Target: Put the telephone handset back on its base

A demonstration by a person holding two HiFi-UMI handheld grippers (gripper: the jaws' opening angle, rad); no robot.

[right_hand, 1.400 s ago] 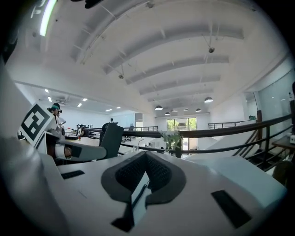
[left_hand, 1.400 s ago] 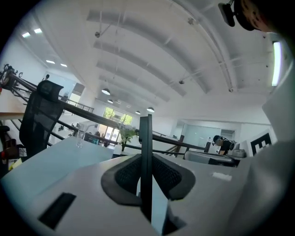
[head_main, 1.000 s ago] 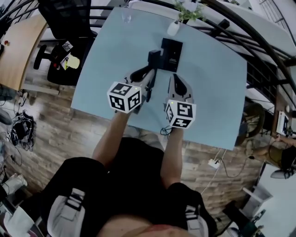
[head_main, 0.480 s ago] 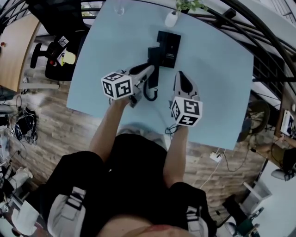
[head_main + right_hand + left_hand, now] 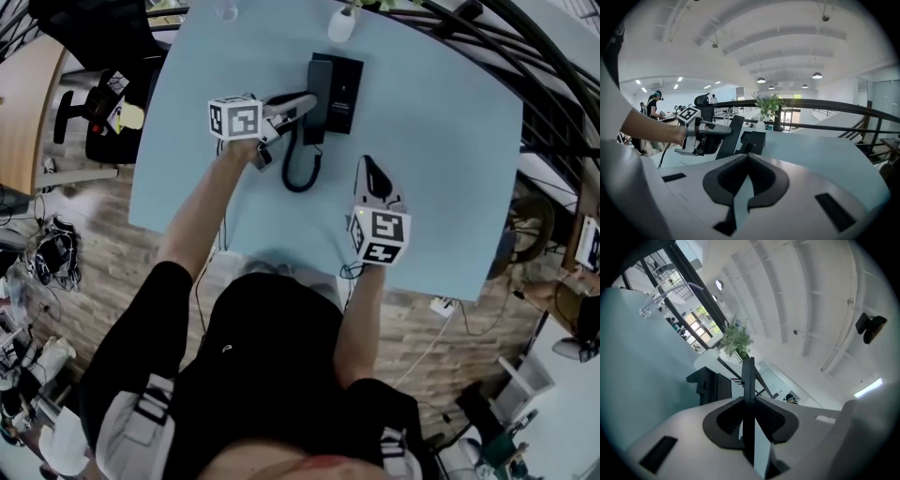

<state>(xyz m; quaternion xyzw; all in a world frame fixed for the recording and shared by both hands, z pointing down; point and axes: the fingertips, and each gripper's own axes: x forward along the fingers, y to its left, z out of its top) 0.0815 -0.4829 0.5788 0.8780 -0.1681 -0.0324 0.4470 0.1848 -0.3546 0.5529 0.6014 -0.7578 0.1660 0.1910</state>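
Observation:
The black handset (image 5: 320, 86) is tilted, and my left gripper (image 5: 306, 101) is shut on its side, at the left edge of the black base (image 5: 345, 80). In the left gripper view the handset (image 5: 748, 380) shows edge on, pinched between the pads, with the base (image 5: 710, 387) just behind it. Its coiled cord (image 5: 300, 171) loops back over the table. The right gripper view shows the handset (image 5: 729, 136) leaning beside the base (image 5: 752, 142); I cannot tell whether they touch. My right gripper (image 5: 370, 173) hovers nearer me, shut on nothing.
The pale blue table (image 5: 441, 169) carries a white vase with a plant (image 5: 342, 23) behind the base and a clear glass (image 5: 654, 303) at the far left. Black railings (image 5: 553, 103) run along the right side. A person (image 5: 654, 105) stands far off.
My left gripper has carried the handset away from me to the base's left edge, and the cord has stretched out behind it. The right gripper has stayed nearly still.

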